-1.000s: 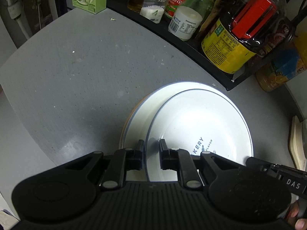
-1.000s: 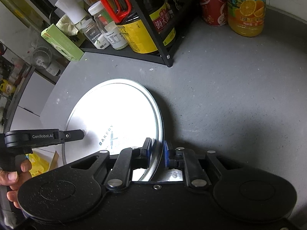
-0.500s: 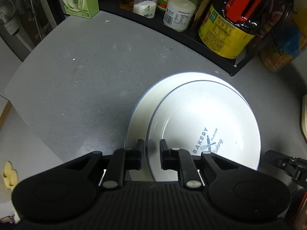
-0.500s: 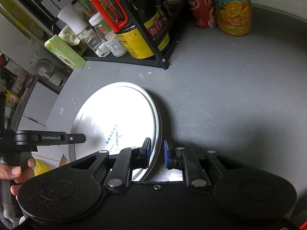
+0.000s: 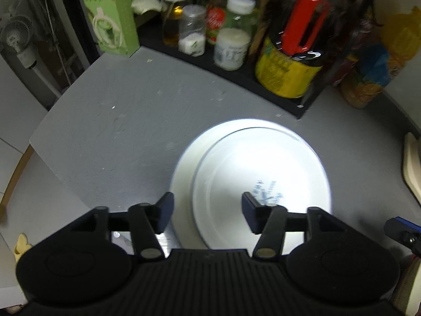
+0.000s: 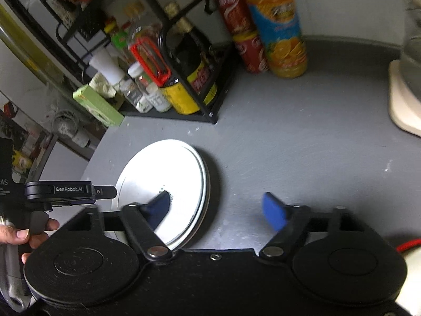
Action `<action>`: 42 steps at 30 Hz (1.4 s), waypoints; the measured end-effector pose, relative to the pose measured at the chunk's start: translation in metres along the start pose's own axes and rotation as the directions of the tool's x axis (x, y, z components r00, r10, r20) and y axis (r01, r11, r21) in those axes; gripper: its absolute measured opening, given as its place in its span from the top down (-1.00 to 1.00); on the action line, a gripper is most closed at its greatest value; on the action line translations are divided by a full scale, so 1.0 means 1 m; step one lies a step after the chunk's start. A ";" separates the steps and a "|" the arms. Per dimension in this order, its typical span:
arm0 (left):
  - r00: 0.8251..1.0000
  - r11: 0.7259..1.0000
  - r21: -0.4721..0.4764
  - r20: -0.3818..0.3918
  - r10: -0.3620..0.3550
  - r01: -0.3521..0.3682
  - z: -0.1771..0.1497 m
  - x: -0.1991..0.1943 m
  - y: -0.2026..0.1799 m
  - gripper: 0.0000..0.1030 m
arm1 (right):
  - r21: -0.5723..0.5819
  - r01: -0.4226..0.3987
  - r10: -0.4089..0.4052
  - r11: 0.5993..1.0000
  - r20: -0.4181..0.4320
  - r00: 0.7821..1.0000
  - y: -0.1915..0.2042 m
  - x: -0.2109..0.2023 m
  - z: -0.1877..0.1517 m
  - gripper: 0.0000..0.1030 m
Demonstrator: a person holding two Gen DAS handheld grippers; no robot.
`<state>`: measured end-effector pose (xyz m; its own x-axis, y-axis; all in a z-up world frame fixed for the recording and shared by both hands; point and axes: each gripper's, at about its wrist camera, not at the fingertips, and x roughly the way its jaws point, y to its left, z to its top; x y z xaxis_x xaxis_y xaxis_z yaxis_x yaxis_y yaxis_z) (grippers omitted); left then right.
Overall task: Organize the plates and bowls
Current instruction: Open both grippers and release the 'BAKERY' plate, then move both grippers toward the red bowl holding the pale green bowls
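Observation:
Two white plates lie stacked on the grey counter. The upper plate has a small blue print and sits a little right of centre on the lower plate. The stack also shows in the right wrist view. My left gripper is open and empty, raised above the stack's near edge. My right gripper is open and empty, raised at the stack's right edge, with its left finger over the plate. The left gripper's body shows at the left of that view.
A black rack with jars and bottles stands behind the stack. A green box stands at the back left. An orange juice bottle and red cans stand at the back wall. A cream base sits far right. The counter's edge runs left.
Both grippers let go of the upper plate's rim, opened wide and pulled up and back. The upper plate now rests on the lower one.

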<state>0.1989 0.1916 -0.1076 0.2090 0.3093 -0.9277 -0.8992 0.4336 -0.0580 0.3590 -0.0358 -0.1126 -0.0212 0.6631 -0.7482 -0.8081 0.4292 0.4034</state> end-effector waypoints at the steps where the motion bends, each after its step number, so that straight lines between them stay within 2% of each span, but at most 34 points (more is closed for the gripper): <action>1: 1.000 1.000 0.006 0.005 -0.007 0.007 -0.002 -0.004 -0.004 -0.18 | -0.001 0.001 -0.001 1.000 0.012 1.000 -0.001 -0.006 0.000 -0.61; 5: 0.999 0.998 0.040 0.007 -0.046 0.046 -0.009 -0.016 -0.021 -0.34 | 0.007 0.013 -0.013 1.000 0.055 0.998 -0.009 -0.033 -0.006 -0.81; 13: 0.992 0.987 0.109 0.027 -0.124 0.120 -0.030 -0.037 -0.066 -0.40 | 0.040 0.067 -0.072 0.997 0.118 0.990 -0.032 -0.080 -0.027 -0.88; 24: 0.969 0.946 0.223 0.018 -0.245 0.235 -0.065 -0.057 -0.133 -0.41 | 0.128 0.139 -0.161 0.982 0.182 0.970 -0.077 -0.137 -0.062 -0.96; 33: 0.954 0.905 0.310 -0.030 -0.297 0.292 -0.092 -0.060 -0.185 -0.41 | 0.225 0.184 -0.227 0.957 0.187 0.956 -0.116 -0.163 -0.090 -0.96; 42: 0.938 0.861 0.374 -0.116 -0.326 0.345 -0.117 -0.048 -0.227 -0.41 | 0.318 0.206 -0.266 0.925 0.159 0.951 -0.149 -0.166 -0.121 -0.95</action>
<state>0.3479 -0.0205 -0.0926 0.4445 0.0513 -0.8943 -0.5586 0.7963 -0.2320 0.4118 -0.2839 -0.1121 0.2888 0.6137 -0.7348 -0.5647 0.7290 0.3869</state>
